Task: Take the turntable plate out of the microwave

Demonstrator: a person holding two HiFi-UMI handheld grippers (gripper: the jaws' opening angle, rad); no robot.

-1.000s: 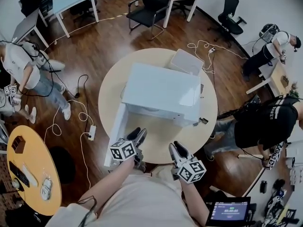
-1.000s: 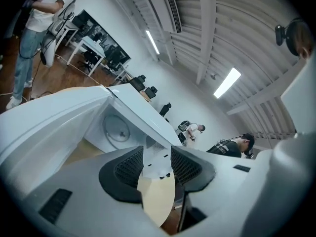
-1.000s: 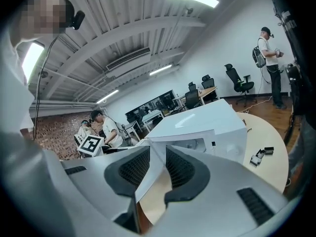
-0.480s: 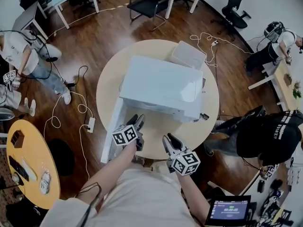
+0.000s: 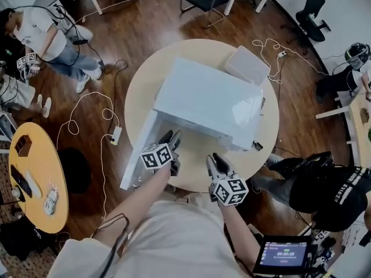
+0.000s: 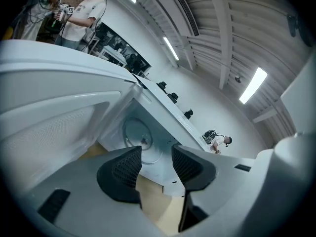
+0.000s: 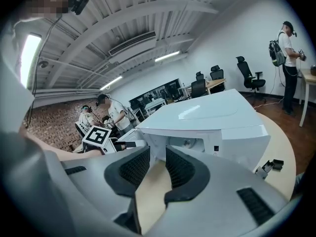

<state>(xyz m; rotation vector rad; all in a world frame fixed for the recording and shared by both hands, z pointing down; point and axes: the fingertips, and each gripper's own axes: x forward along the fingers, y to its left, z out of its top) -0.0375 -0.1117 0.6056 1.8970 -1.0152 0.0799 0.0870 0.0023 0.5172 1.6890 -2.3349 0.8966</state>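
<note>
Door [image 5: 139,152] open, turntable plate [image 6: 137,132] sits in microwave [image 5: 206,100]. Left hand-held gripper [image 6: 157,154] jaws just opened wide, empty, lined up to grab it; right hand-held gripper [image 7: 157,164] part-open, empty.

Ceiling strip lights [image 6: 254,84] shine bright; edges fisheye-warped.

The top of the microwave [image 5: 208,100] hides the turntable plate [image 6: 134,131] from the head view.

You see the turntable plate [image 6: 137,134], a round pale disc, lying flat on the floor inside the white microwave [image 5: 208,100], its door [image 5: 138,153] swung wide open.
</note>
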